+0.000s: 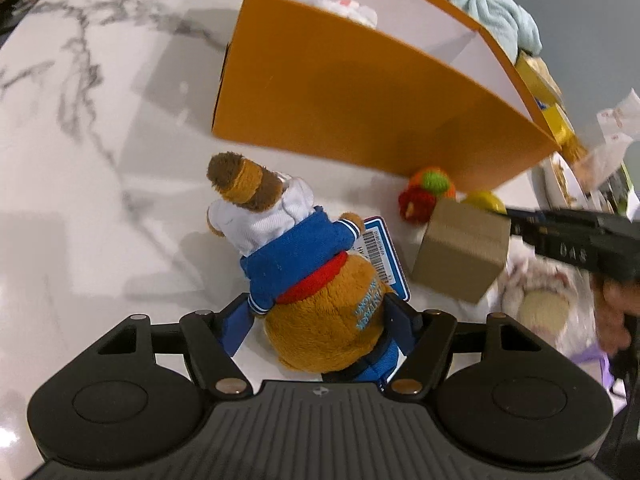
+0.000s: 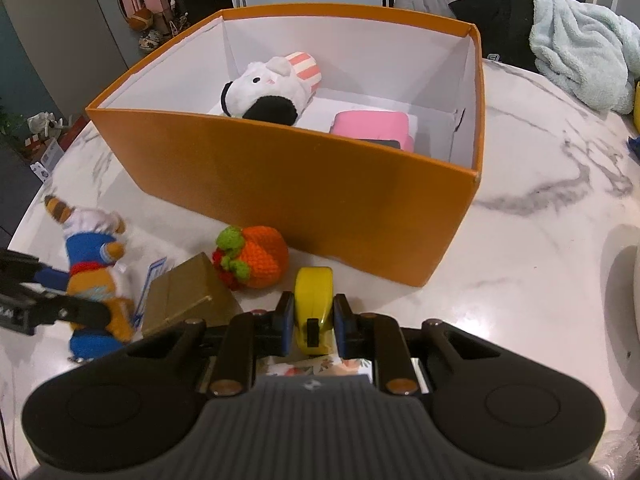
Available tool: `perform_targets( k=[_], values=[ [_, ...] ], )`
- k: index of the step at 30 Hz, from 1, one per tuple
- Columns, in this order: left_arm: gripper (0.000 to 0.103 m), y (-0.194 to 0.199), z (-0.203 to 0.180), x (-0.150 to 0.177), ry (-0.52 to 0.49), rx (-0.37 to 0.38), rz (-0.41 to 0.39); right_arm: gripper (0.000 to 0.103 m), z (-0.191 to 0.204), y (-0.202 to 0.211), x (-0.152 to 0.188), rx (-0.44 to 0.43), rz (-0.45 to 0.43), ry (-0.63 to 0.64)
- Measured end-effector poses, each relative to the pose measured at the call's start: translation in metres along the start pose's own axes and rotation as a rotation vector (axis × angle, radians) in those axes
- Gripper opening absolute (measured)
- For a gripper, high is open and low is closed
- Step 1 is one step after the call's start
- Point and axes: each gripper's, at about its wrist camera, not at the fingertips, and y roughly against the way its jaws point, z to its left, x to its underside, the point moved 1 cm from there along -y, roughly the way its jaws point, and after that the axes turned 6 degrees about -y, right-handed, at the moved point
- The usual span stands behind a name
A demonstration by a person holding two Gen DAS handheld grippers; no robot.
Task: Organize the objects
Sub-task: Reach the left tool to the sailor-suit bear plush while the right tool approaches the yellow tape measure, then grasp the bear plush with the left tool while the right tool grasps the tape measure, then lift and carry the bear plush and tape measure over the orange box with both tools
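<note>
An orange box (image 2: 304,184) stands on the marble table; inside lie a white plush toy (image 2: 272,88) and a pink block (image 2: 372,128). My left gripper (image 1: 320,320) is shut on a brown plush bear (image 1: 320,300) in a blue and white outfit, seen also in the right wrist view (image 2: 96,276). My right gripper (image 2: 312,320) is shut on a yellow tape measure (image 2: 314,296). A small cardboard box (image 2: 184,300) and a crocheted orange-and-red fruit toy (image 2: 252,256) lie between the grippers, in front of the orange box (image 1: 360,112).
A light blue towel (image 2: 584,48) and dark clothing (image 2: 500,12) lie at the table's far right. In the left wrist view, a bagged plush item (image 1: 540,300) and gold-wrapped packages (image 1: 552,100) lie to the right. The marble top (image 1: 80,160) extends left.
</note>
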Motion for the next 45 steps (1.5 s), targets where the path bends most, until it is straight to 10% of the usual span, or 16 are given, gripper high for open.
perform_targets(
  k=[23,28,45],
  values=[
    [0.092,-0.014,0.001,0.002,0.149,-0.03,-0.191,0.022,0.01,-0.014,0.002,0.041,0.024,0.016],
    [0.07,-0.017,-0.006,0.0,0.099,-0.031,-0.188,0.022,0.012,-0.016,0.001,0.04,0.023,0.019],
    [0.064,0.026,-0.019,-0.007,0.025,-0.006,-0.244,0.021,0.007,0.009,-0.006,0.015,-0.034,-0.041]
  ],
)
